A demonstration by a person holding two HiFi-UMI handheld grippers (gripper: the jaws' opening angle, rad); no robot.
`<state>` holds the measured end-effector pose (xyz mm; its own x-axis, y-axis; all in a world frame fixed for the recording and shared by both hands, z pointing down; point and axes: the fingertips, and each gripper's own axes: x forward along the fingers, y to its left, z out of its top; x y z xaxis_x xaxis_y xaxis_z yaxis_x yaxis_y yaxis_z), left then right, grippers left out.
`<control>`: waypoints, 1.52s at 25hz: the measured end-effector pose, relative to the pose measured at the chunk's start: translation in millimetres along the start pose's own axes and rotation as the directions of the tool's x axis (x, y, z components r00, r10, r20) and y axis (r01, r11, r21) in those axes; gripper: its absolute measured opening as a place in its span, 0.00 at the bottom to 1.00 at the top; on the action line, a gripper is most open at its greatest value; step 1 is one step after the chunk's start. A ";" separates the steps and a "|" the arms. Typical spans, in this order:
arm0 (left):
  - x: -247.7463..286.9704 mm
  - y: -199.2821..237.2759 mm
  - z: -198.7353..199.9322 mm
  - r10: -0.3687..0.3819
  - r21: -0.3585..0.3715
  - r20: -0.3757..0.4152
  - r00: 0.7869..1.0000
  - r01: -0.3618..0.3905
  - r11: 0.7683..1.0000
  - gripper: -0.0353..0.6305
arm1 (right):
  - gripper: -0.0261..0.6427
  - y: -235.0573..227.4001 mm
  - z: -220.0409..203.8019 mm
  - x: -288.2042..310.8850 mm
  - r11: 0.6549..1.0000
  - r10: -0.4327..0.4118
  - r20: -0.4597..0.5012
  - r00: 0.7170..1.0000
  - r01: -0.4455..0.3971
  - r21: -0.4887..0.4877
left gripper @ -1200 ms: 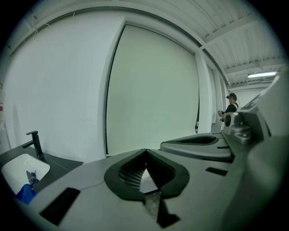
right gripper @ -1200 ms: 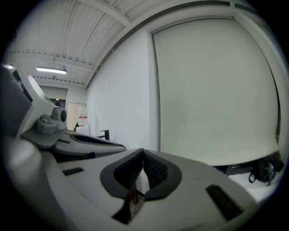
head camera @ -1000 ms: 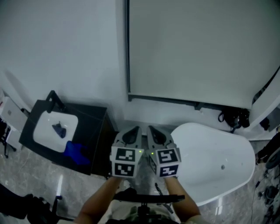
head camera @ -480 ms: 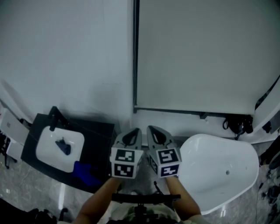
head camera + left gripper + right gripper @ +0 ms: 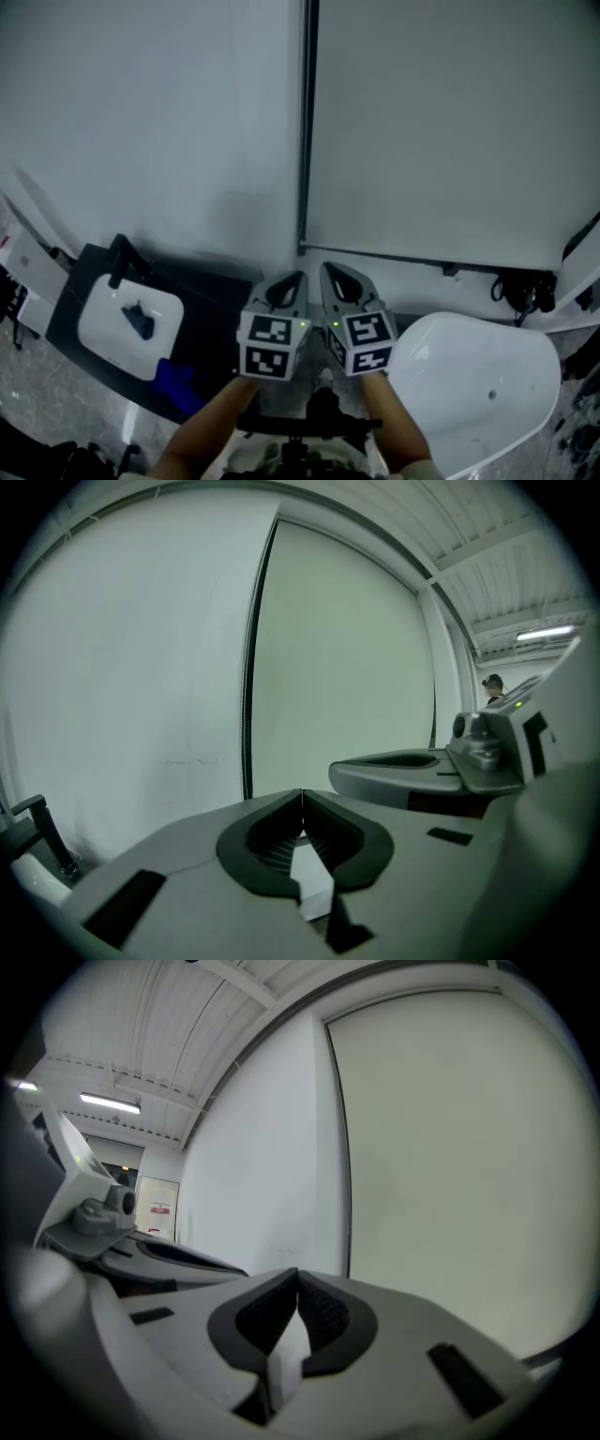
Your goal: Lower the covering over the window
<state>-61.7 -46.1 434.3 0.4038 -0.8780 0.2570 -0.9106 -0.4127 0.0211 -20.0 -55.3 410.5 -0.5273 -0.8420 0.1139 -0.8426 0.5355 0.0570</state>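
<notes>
**Head view, with the left and right gripper views.** To the left of the left hand-held gripper point(image 5: 294, 279) and lower down stands a black vanity unit point(image 5: 211, 291) with a white basin point(image 5: 108, 339) set into it. A black faucet point(image 5: 119, 255) rises at the basin's far edge. A small dark object point(image 5: 139, 322) lies inside the basin, and a blue cloth point(image 5: 178, 386) rests on the unit's near corner.

The left hand-held gripper is clenched: its tips meet and nothing sits between them. Just beside it, the right hand-held gripper point(image 5: 330, 270) is likewise clenched and empty. Both point toward the white wall point(image 5: 141, 122), and their marker cubes face the head camera.

A dark vertical frame rail point(image 5: 307, 122) runs straight ahead of the gap between the two. To the right of the rail, ahead of the right hand-held gripper and well apart from both sets of tips, hangs the covering, a pale roller blind point(image 5: 450, 131). It fills the window opening down to its bottom bar point(image 5: 412, 255).

To the right of the right hand-held gripper and lower down lies a white bathtub point(image 5: 478, 394). A black fitting point(image 5: 523, 287) sits near its far end.
</notes>
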 end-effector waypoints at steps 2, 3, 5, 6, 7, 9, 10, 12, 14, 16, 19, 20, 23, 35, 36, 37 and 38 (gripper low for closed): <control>14.2 8.1 4.6 0.020 -0.005 0.003 1.000 -0.020 1.000 0.08 | 0.06 -10.0 4.0 17.9 0.999 0.036 0.012 0.999 -0.036 -0.006; 22.6 12.2 8.2 0.030 -0.006 0.005 1.000 -0.030 1.000 0.08 | 0.06 -16.3 6.6 27.6 0.999 0.053 0.017 0.998 -0.053 -0.011; 41.1 21.8 18.0 0.054 -0.010 0.014 0.998 -0.054 0.998 0.08 | 0.06 -30.8 12.8 48.9 0.996 0.085 0.024 0.996 -0.084 -0.027; 50.6 27.2 23.6 0.067 -0.014 0.019 0.998 -0.067 0.998 0.08 | 0.06 -38.2 15.7 60.6 0.994 0.102 0.026 0.994 -0.101 -0.034; 59.7 32.4 29.2 0.080 -0.019 0.025 0.996 -0.080 0.997 0.08 | 0.06 -44.9 18.6 72.4 0.992 0.123 0.028 0.992 -0.122 -0.038; 76.2 41.2 39.7 0.103 -0.027 0.035 0.994 -0.103 0.994 0.08 | 0.06 -55.3 25.5 94.8 0.983 0.180 0.036 0.983 -0.178 -0.040; 83.6 44.9 45.1 0.114 -0.033 0.042 0.993 -0.113 0.993 0.08 | 0.06 -60.0 30.0 105.5 0.977 0.213 0.042 0.976 -0.211 -0.041; 97.2 52.1 55.4 0.132 -0.047 0.052 0.990 -0.129 0.991 0.08 | 0.06 -68.4 40.3 126.3 0.959 0.283 0.057 0.957 -0.280 -0.053; 108.9 60.3 61.0 0.154 -0.059 0.056 0.986 -0.151 0.987 0.08 | 0.07 -74.5 50.4 144.9 0.934 0.355 0.072 0.932 -0.350 -0.074; 117.5 67.6 64.7 0.175 -0.069 0.063 0.983 -0.171 0.983 0.08 | 0.10 -78.6 58.2 160.5 0.905 0.421 0.081 0.903 -0.413 -0.099; 125.2 72.8 73.7 0.187 -0.095 0.074 0.980 -0.180 0.979 0.08 | 0.13 -80.2 63.8 182.7 0.861 0.503 0.077 0.861 -0.491 -0.132; 126.4 74.4 76.1 0.193 -0.101 0.079 0.978 -0.185 0.977 0.08 | 0.14 -79.5 64.2 189.9 0.846 0.526 0.071 0.848 -0.513 -0.142; 126.8 76.7 83.1 0.208 -0.110 0.096 0.973 -0.197 0.974 0.08 | 0.14 -77.3 62.3 210.3 0.807 0.579 0.041 0.814 -0.565 -0.172; 130.9 89.2 93.0 0.203 -0.105 0.118 0.972 -0.192 0.976 0.08 | 0.17 -78.3 64.8 265.0 0.667 0.737 -0.015 0.675 -0.732 -0.141; 130.3 91.1 94.0 0.204 -0.102 0.123 0.971 -0.192 0.976 0.08 | 0.17 -78.2 65.3 265.5 0.649 0.754 -0.017 0.657 -0.748 -0.136; 129.9 92.9 94.9 0.202 -0.102 0.127 0.971 -0.190 0.977 0.08 | 0.17 -78.1 65.8 265.4 0.632 0.769 -0.017 0.639 -0.764 -0.130; 129.7 94.3 95.6 0.199 -0.104 0.129 0.971 -0.186 0.977 0.08 | 0.17 -77.9 66.2 265.2 0.618 0.781 -0.016 0.624 -0.776 -0.125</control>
<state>-86.8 -222.0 377.2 0.2225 -0.9664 0.1289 -0.9740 -0.2145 0.0728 -101.5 -324.7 370.7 -0.9857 -0.1060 0.1310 -0.0974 0.9927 0.0706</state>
